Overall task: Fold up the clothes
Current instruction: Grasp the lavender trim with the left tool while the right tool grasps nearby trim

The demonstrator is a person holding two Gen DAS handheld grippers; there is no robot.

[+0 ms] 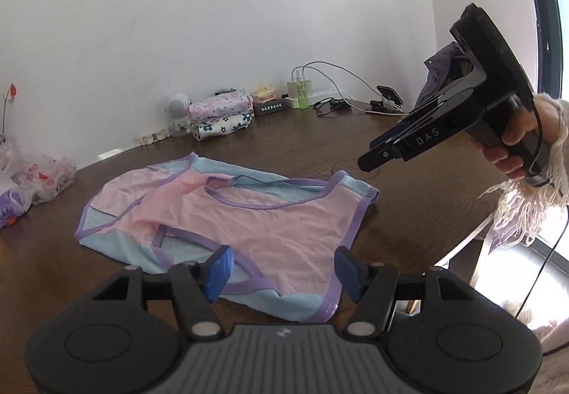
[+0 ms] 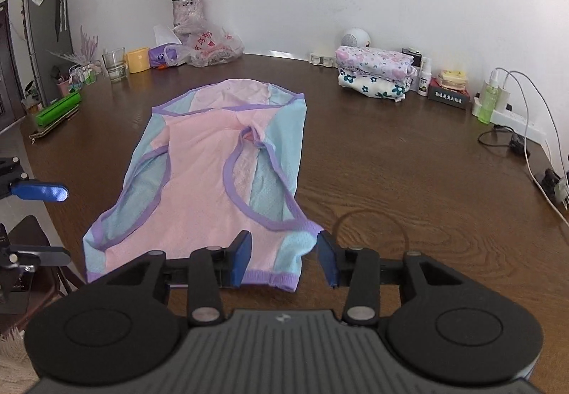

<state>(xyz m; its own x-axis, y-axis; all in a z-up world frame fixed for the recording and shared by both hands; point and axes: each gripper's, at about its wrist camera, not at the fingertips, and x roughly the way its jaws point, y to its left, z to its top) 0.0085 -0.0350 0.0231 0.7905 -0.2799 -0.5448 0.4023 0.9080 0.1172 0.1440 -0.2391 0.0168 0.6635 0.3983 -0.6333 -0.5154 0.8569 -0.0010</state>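
Note:
A pink and light-blue sleeveless top (image 1: 284,216) with purple trim lies spread flat on the brown wooden table (image 1: 409,209). My left gripper (image 1: 284,273) hovers open just above the top's near edge, blue pads wide apart and holding nothing. In the right wrist view the same top (image 2: 199,180) stretches away from me. My right gripper (image 2: 284,258) is open over its near hem corner, nothing between the pads. A hand holds the right gripper (image 1: 370,162) in the air to the right of the top. The left gripper (image 2: 53,223) shows at the left edge.
A stack of folded floral clothes (image 2: 377,73) sits by the wall. A vase of flowers (image 2: 188,9), a plastic bag (image 2: 209,48), a glass (image 2: 115,64) and a yellow cup (image 2: 138,60) stand at the back left. A power strip (image 2: 512,116) with cables and a green bottle (image 2: 489,102) are at the right.

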